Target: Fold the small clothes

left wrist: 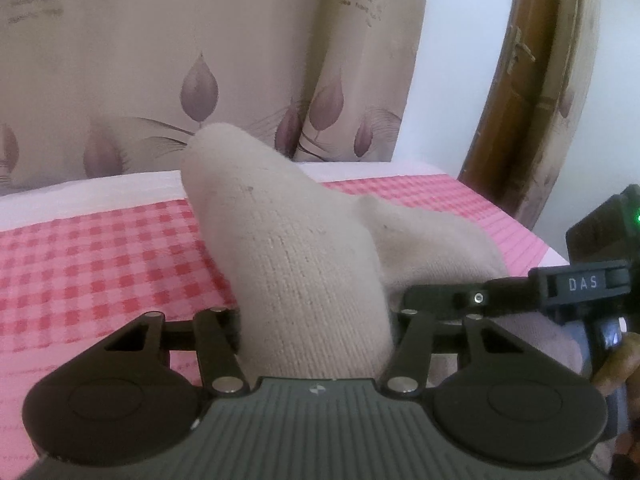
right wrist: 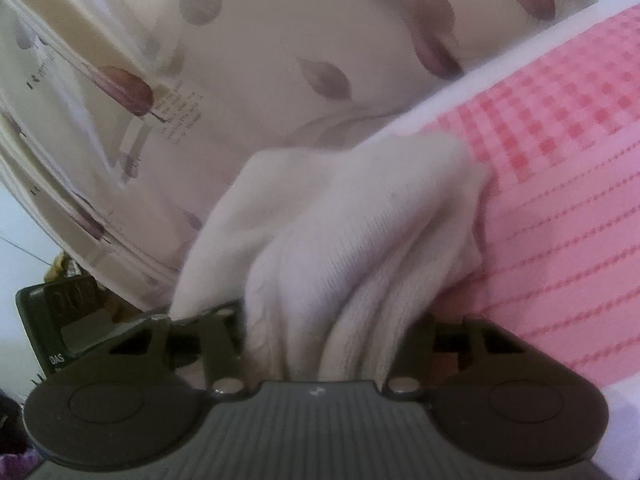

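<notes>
Left gripper [left wrist: 316, 320] half-spread, pinching cream sock [left wrist: 296, 248] bunched between its jaws; right gripper [right wrist: 316, 320] likewise clamps the sock [right wrist: 340, 232], lifted over pink checked sheet [left wrist: 100, 248].

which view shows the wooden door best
The left wrist view: the wooden door stands at the right, past the pink checked bedcover, with its handle visible, though curved by the fisheye lens. The right wrist view shows none of it, only the white sock, the curtain and the bedcover.
</notes>
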A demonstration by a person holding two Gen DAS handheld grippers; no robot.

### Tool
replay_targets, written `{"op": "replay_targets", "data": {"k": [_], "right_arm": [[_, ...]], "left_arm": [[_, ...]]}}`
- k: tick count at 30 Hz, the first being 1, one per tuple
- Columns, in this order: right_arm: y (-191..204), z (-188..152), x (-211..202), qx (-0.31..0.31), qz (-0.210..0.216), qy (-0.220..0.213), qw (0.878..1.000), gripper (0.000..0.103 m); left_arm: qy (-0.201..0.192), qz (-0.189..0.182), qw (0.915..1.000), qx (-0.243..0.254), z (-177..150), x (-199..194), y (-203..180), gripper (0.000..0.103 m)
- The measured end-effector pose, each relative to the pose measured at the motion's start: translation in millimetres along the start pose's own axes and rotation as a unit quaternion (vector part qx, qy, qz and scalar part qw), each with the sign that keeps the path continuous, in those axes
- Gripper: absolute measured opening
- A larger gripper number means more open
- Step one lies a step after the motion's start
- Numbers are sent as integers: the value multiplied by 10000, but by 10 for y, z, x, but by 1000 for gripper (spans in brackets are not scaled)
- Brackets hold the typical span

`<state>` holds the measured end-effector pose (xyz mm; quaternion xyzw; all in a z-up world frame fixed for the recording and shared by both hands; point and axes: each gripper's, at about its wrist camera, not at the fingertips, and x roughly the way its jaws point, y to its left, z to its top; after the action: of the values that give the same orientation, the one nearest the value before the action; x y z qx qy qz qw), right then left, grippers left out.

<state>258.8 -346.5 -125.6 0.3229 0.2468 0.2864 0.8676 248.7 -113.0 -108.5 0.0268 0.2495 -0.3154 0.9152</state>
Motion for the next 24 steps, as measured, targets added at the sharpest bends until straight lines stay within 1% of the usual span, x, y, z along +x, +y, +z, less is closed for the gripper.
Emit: {"op": "replay_targets", "data": {"k": [7, 13, 24], "right_arm": [[317, -185, -30, 1, 199, 56, 9998, 51], [637, -421, -61, -74, 381, 112, 9992, 51], [1124, -780, -91, -312, 642, 212, 9972, 52]], "left_arm": [[-34, 219, 9997, -31, -124, -473, -21, 54], [-114, 385, 9992, 0, -259, -934, -31, 54], [-248, 604, 9976, -247, -548, -1639, 21, 54]]}}
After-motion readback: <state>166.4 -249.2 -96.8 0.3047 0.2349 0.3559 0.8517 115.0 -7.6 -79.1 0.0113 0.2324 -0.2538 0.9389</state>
